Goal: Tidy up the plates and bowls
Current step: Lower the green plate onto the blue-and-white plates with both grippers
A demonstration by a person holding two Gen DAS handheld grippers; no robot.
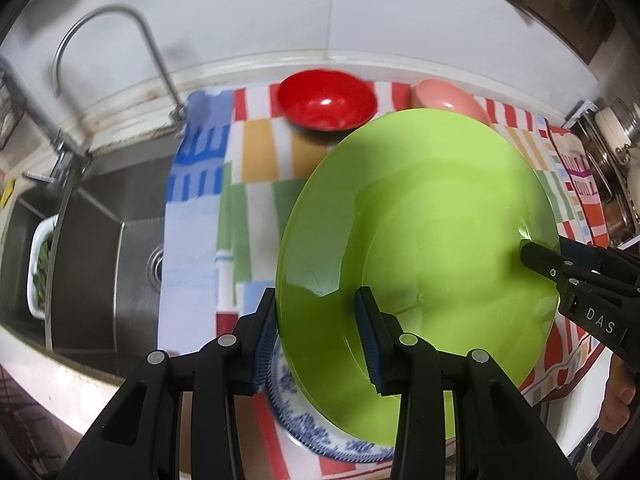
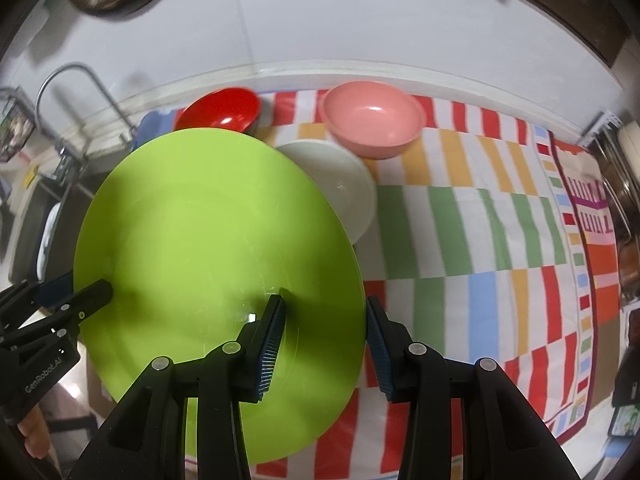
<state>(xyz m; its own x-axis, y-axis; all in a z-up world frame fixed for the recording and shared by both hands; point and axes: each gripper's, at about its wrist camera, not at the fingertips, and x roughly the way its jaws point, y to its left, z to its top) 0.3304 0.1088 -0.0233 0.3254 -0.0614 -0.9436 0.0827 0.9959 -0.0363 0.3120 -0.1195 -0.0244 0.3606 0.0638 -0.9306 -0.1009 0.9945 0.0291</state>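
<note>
Gripping the green plate (image 1: 420,220) by opposite rims, my left tongs (image 1: 316,340) and right tongs (image 2: 326,344) each pinch an edge, jaws partly closed. It hangs tilted over the striped cloth (image 2: 480,220), blue-patterned plate (image 1: 320,436) beneath, red bowl (image 1: 326,100) and pink bowl (image 2: 372,118) far.

Striped cloth (image 2: 460,216) on the counter, steel sink (image 1: 104,216) with curved faucet (image 1: 100,20) alongside

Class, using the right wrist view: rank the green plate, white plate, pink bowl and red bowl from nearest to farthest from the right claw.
1. Green plate: gripped at its rim by the right claw.
2. White plate: just behind, partly under the green one.
3. Pink bowl: far, straight ahead.
4. Red bowl: far left; too close to call against the pink bowl.
</note>
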